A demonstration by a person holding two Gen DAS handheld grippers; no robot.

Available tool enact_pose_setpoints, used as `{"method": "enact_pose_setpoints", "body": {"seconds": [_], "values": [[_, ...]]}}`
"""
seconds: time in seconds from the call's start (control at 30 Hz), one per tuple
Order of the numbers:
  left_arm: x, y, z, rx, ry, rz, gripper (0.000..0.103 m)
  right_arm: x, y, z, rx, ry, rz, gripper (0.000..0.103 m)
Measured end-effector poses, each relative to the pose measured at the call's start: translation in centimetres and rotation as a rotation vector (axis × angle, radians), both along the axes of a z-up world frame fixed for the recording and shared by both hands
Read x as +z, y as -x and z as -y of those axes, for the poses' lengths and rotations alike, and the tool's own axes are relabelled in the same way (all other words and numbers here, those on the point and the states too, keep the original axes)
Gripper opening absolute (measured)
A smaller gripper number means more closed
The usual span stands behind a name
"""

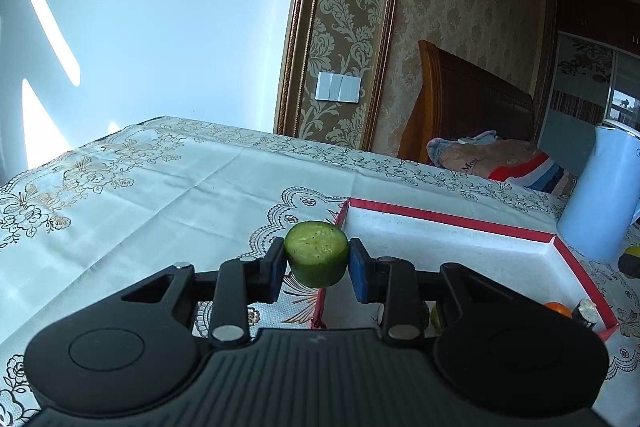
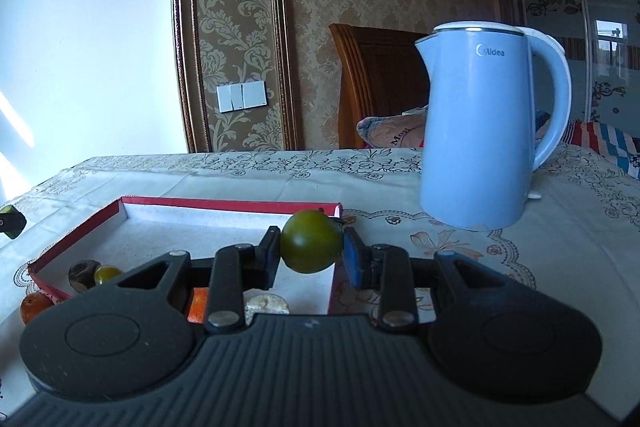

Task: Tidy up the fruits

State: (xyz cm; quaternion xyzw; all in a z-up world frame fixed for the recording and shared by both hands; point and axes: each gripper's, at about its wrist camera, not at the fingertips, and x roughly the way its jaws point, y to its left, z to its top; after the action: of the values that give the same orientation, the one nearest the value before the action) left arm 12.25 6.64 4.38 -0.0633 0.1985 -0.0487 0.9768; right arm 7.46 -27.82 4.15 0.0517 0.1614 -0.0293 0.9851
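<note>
My left gripper (image 1: 317,257) is shut on a green cucumber piece (image 1: 316,253), held over the near left corner of a shallow red-rimmed white box (image 1: 448,217). My right gripper (image 2: 311,249) is shut on a round green fruit (image 2: 311,246), held over the box (image 2: 224,203) near its right wall. In the box lie a dark fruit (image 2: 82,273), a small green fruit (image 2: 106,273), an orange piece (image 2: 198,303) and a pale round piece (image 2: 266,303), partly hidden by the gripper. An orange fruit (image 1: 558,309) also shows in the box's near right corner in the left wrist view.
A blue Midea kettle (image 2: 476,131) stands on the floral tablecloth (image 1: 140,195) right of the box; it also shows in the left wrist view (image 1: 600,199). An orange fruit (image 2: 35,307) lies outside the box's left wall. A bed and wooden headboard (image 1: 472,107) lie behind the table.
</note>
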Motion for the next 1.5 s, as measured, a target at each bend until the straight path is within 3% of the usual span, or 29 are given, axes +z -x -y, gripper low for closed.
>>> {"method": "enact_pose_setpoints", "body": {"seconds": [0.37,0.73,1.07,1.5], "values": [[-0.2,-0.5,0.5,-0.001,-0.005,-0.018,0.032,0.2,-0.9,-1.0,0.03,0.03,-0.002,0.031],[-0.9,-0.3,3.0,-0.089,-0.076,-0.021,0.032,0.2,-1.2,-1.4,0.073,0.019,-0.013,0.031],[-2.0,-2.2,4.5,-0.118,-0.072,-0.1,0.032,-0.8,-2.6,-1.8,0.108,0.014,-0.103,0.031],[-1.6,-1.4,5.4,-0.16,-0.085,-0.051,0.032,-1.6,-3.0,-3.0,0.163,0.036,-0.132,0.031]]}}
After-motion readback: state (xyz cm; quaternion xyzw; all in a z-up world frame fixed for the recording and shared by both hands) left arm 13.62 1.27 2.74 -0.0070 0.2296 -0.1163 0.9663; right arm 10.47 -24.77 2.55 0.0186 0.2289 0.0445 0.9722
